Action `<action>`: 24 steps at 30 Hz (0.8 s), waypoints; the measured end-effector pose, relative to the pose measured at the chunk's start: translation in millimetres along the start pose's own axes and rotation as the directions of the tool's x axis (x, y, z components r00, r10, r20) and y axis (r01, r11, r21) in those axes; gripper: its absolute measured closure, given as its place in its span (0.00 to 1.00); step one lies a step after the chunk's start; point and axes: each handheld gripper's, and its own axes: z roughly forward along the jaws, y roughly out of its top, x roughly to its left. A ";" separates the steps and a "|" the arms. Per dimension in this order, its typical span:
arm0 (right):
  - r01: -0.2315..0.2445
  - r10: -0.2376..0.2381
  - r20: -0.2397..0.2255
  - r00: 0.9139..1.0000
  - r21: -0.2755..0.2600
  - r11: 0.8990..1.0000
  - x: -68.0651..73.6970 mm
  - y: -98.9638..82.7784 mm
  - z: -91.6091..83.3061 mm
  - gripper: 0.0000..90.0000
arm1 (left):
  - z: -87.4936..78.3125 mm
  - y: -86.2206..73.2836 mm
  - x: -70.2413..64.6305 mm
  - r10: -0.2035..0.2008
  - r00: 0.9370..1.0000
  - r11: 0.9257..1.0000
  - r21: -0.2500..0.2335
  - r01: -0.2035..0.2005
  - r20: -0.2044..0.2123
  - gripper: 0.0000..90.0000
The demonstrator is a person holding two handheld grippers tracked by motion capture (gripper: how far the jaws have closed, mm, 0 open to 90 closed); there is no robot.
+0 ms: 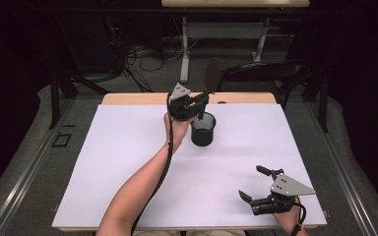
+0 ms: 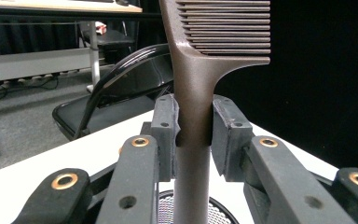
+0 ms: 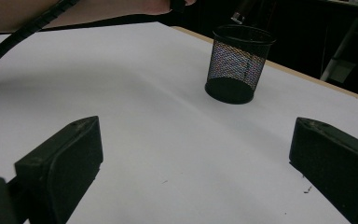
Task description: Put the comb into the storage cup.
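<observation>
Holding a comb (image 2: 193, 93) upright by its handle, the left gripper (image 2: 193, 135) poises it directly above the mesh cup (image 1: 203, 129); light, stiff, smooth plastic, best gripped mid-handle. The right gripper (image 1: 270, 189) rests wide apart.

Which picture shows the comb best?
The left gripper view: the comb stands close up, its teeth and handle clear, clamped in the left gripper. The high view shows it small and dark. The right gripper view catches just its tip.

My wooden table (image 1: 128, 98) wears a white sheet (image 1: 128, 162) over nearly its whole top; on that sheet stands one black mesh cup (image 1: 203, 130), upright
</observation>
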 end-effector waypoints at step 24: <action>-0.005 0.005 0.002 1.000 0.002 1.000 -0.2 -0.2 -0.3 0.02 | 8.9 -14.7 2.6 -0.009 1.000 1.000 0.027 0.010 -0.019 0.80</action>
